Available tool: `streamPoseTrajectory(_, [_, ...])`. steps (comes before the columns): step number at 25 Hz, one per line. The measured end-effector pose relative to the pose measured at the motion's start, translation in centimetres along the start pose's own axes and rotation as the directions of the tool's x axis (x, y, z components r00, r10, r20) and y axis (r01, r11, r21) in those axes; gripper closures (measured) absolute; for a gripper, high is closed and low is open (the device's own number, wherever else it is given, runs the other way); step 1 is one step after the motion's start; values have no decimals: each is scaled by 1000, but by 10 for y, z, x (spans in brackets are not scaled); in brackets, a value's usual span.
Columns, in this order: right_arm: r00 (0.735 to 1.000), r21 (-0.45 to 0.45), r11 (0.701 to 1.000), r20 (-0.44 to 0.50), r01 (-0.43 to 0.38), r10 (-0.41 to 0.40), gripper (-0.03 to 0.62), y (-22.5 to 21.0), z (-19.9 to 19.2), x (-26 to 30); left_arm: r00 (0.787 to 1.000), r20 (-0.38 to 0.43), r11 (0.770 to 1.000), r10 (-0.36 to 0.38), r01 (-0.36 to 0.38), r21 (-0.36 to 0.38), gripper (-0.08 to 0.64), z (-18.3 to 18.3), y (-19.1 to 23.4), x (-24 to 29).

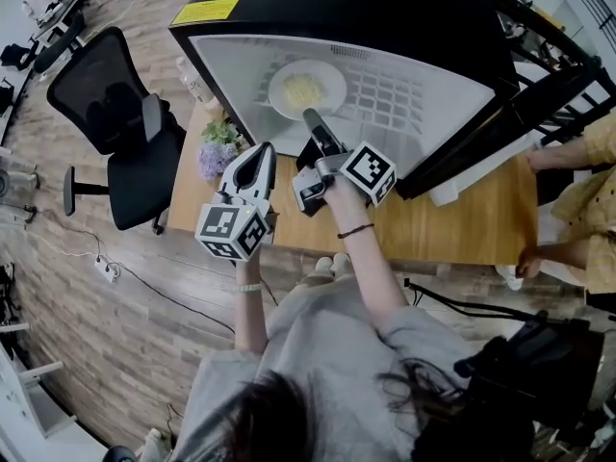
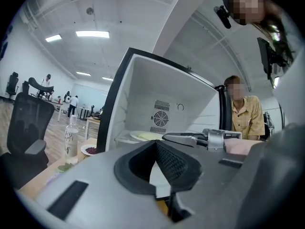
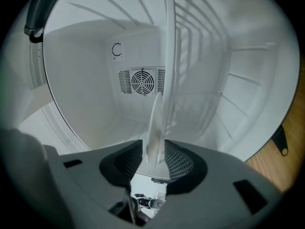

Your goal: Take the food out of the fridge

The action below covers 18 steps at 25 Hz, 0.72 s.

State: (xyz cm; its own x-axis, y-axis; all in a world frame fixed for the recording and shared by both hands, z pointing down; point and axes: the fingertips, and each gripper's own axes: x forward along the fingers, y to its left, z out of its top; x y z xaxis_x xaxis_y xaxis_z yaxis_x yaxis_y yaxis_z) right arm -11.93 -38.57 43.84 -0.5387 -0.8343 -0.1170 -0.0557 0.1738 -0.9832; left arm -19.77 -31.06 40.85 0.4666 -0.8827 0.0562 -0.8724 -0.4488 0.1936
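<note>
A black mini fridge [image 1: 385, 17] stands open on the wooden table [image 1: 462, 224]. Inside, on the white floor, lies a white plate [image 1: 279, 94] of pale yellow food [image 1: 303, 89]. My right gripper [image 1: 313, 119] reaches into the fridge and is shut on the plate's near rim. In the right gripper view the rim [image 3: 159, 109] runs edge-on between the pads of my right gripper [image 3: 155, 154]. My left gripper [image 1: 263, 154] hangs outside, in front of the opening, shut and holding nothing. From the left gripper view, my left gripper [image 2: 156, 147] faces the plate [image 2: 143, 136] and the right gripper [image 2: 190, 138].
The fridge door [image 1: 539, 94] swings out to the right. A person in a yellow shirt [image 1: 587, 200] sits at the table's right end. Purple flowers [image 1: 219, 152] and a bottle [image 1: 195, 83] stand at the left. A black office chair [image 1: 115, 114] is beyond them.
</note>
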Motion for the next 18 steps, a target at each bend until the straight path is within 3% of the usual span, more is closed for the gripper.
streamPoseTrajectory(16, [1000, 165, 986, 9, -21, 19, 495, -2, -4, 6, 1000, -2, 1000, 4, -4, 9, 552, 4, 6, 6])
streamPoseTrajectory(18, [1000, 164, 986, 6, -22, 21, 531, 0, -4, 5, 1000, -4, 1000, 0, 0, 8, 552, 3, 4, 6])
